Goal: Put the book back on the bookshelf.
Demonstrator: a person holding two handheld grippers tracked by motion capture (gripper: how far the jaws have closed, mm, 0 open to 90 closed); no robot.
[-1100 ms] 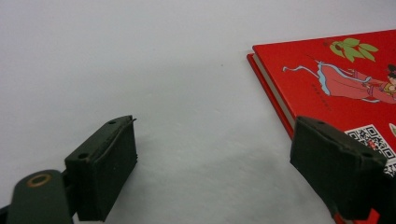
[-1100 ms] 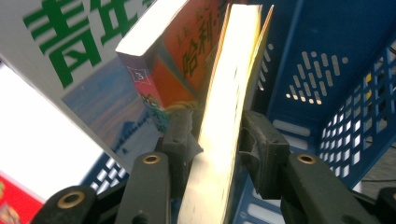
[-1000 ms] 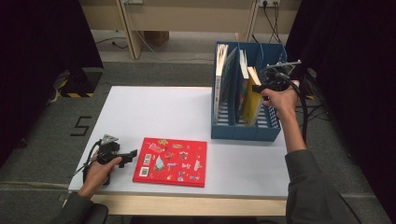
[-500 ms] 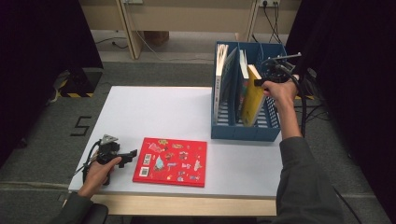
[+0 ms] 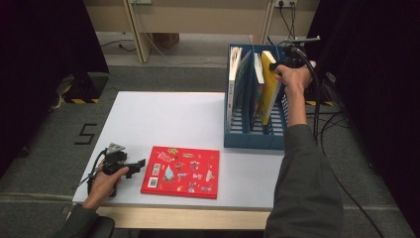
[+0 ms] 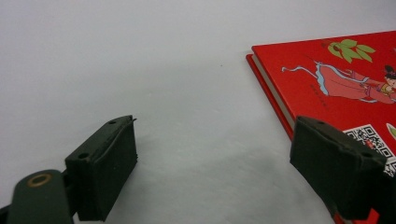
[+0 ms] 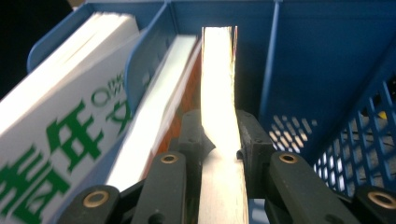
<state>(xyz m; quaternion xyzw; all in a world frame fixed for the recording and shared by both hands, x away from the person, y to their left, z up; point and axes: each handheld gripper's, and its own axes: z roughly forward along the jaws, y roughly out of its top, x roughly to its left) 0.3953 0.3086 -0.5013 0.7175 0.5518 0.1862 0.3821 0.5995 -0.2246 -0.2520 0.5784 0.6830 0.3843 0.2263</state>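
Observation:
A yellow book (image 5: 267, 87) leans in the right part of the blue file rack (image 5: 252, 140), its top corner raised above the rack's rim. My right gripper (image 5: 277, 65) is shut on that corner. In the right gripper view the jaws (image 7: 219, 126) pinch the book's pale page edge (image 7: 218, 70) from both sides. A red picture book (image 5: 181, 171) lies flat near the table's front edge. My left gripper (image 5: 138, 163) rests on the table just left of it, open; its jaws (image 6: 212, 140) stand wide apart over bare table, with the red book's corner (image 6: 336, 74) at the right jaw.
The white table (image 5: 163, 119) carries the rack at its right back. Two more books stand in the rack's left slots, one white with green letters (image 7: 70, 121). The rack's slatted right wall (image 7: 336, 140) lies close beside the held book. Cables trail on the floor at right.
My right hand has risen with the yellow book, whose top now stands higher above the rack's rim. The left gripper and the red book have not moved.

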